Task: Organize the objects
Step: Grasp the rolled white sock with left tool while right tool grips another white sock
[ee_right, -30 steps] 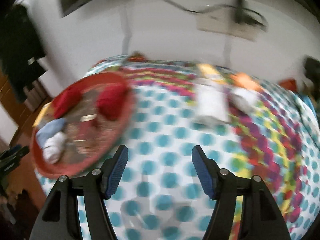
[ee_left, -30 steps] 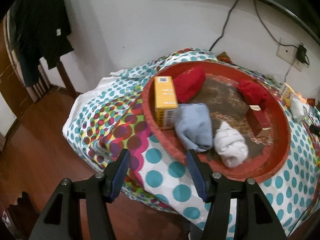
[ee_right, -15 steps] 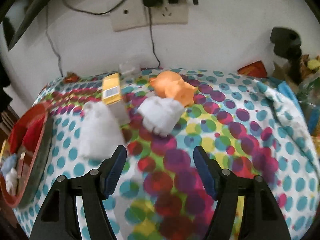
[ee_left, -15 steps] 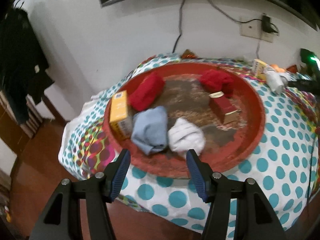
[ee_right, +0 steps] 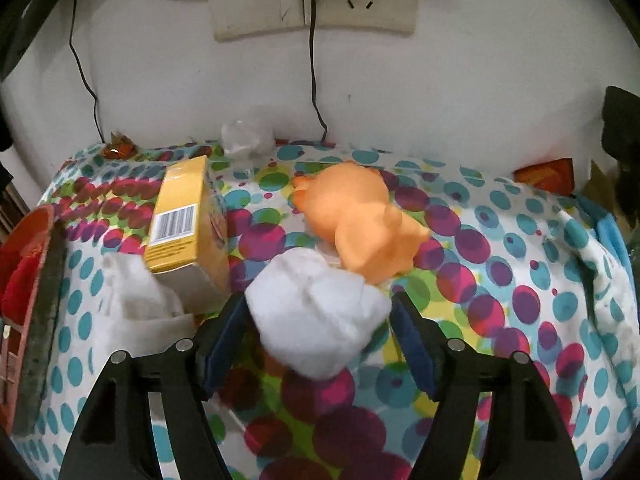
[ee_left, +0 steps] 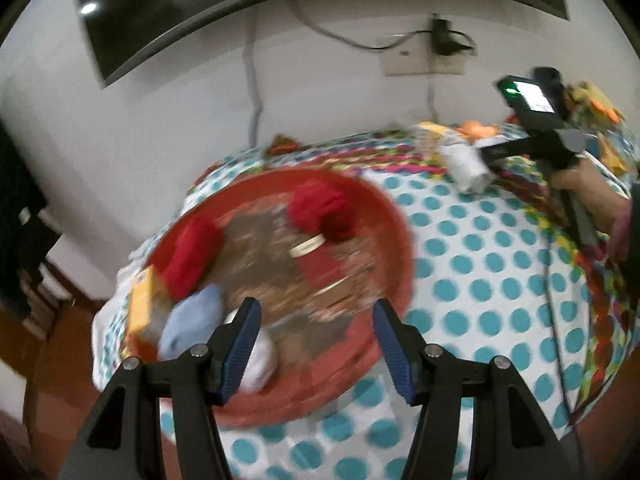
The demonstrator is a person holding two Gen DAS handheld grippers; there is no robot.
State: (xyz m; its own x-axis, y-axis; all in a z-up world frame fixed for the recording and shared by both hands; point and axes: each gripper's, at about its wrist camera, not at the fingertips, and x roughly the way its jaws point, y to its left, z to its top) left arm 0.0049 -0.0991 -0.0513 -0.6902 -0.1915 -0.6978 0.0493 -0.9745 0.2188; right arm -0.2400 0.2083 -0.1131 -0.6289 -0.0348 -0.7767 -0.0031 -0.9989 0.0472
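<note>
The right tongs (ee_right: pixel 318 334) are closing around the white cloth bundle (ee_right: pixel 318 312) on the bench (ee_right: pixel 500 320), touching the orange toy (ee_right: pixel 360 220), which a skewed grip could drag along, while the left tongs (ee_left: pixel 316 340) hang apart, empty, above the red tray (ee_left: pixel 400 240).

A white sock bundle (ee_right: pixel 316 316) lies low at centre frame, an orange toy (ee_right: pixel 360 220) touching its upper right. A yellow box (ee_right: pixel 184 220) lies tilted at left, beside a white cloth (ee_right: pixel 136 304). Red bundles (ee_left: pixel 320 208) sit in the red tray (ee_left: pixel 396 240).
</note>
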